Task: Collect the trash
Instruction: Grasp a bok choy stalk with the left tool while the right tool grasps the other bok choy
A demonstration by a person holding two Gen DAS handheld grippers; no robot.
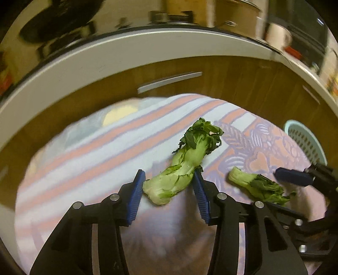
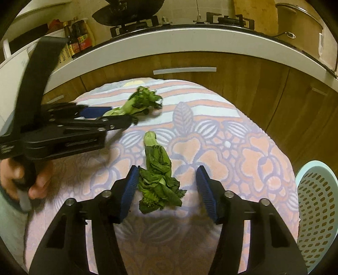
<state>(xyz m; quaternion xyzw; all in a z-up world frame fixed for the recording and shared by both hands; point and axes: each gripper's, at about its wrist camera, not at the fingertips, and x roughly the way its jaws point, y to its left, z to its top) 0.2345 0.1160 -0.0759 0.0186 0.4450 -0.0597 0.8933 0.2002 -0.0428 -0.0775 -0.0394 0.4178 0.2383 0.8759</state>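
Note:
Two wilted green vegetable scraps lie on a table under a pink and lilac patterned cloth [image 1: 84,160]. The larger stalk [image 1: 183,165] sits between the blue pads of my left gripper [image 1: 169,175], and both pads touch its pale base. In the right wrist view the same stalk [image 2: 137,101] pokes out past my left gripper [image 2: 118,118], which a hand holds. The smaller scrap [image 2: 158,169] lies between the pads of my right gripper [image 2: 168,171]. Its leaves brush the left pad, and a wide gap separates them from the right pad. From the left wrist, that scrap [image 1: 255,184] lies to the right.
A pale blue perforated basket [image 2: 316,201] stands beside the table at the right, also seen as a basket [image 1: 304,137] at the right edge. Brown cabinet doors [image 2: 243,84] and a white counter with a stove, wok [image 2: 131,10], bottles and a pot rise behind.

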